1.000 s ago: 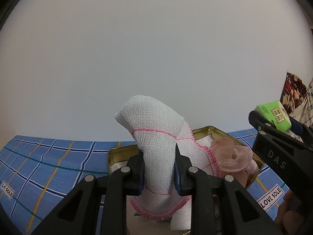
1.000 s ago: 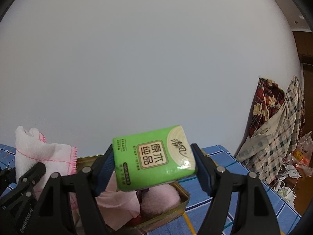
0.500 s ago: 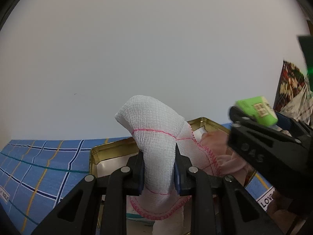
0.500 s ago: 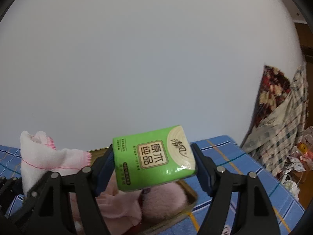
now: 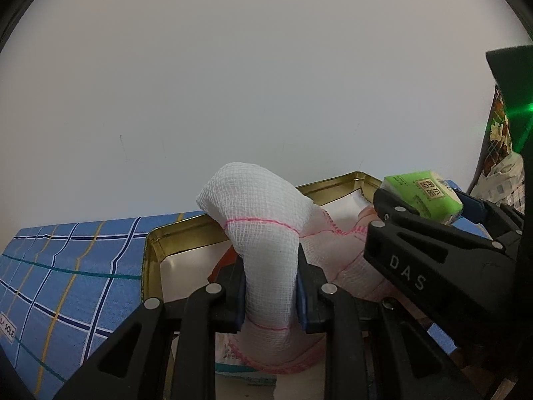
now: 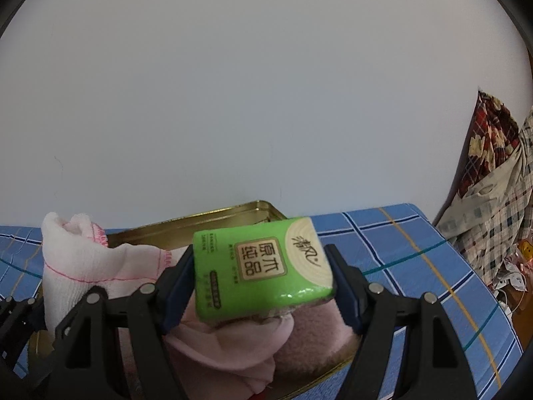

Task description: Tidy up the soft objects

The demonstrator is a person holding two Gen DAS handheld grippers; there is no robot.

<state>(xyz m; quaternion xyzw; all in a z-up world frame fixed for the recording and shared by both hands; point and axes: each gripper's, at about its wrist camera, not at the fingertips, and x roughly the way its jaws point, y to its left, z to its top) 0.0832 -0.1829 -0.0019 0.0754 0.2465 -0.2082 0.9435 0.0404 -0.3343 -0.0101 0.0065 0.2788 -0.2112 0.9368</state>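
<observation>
Blue plaid cloth (image 5: 76,266) with white, navy and yellow lines covers the counter, spreading left and right beyond both pairs of fingers.

Shallow gold-coloured rectangular metal tin (image 5: 156,246) sits on the cloth, ahead of and below the fingers of both grippers; its far rim shows past the fingertips (image 6: 233,213).

Soft pink fleece cloth (image 6: 233,343) lies bunched inside the tin, directly beneath the right fingers.

White gauze cloth with pink stitched edging (image 5: 263,230) is pinched between the fingers of the left gripper (image 5: 270,291), clenched tight on it. Upper fold arches above the fingertips; lower hem hangs below them, over the tin. Seen in the right wrist view to the left of the right fingers (image 6: 76,260).

Small green plastic-wrapped tissue pack (image 6: 263,266) is grasped across its width by the right gripper (image 6: 263,286), label facing the camera, above the pink fleece and tin.
</observation>
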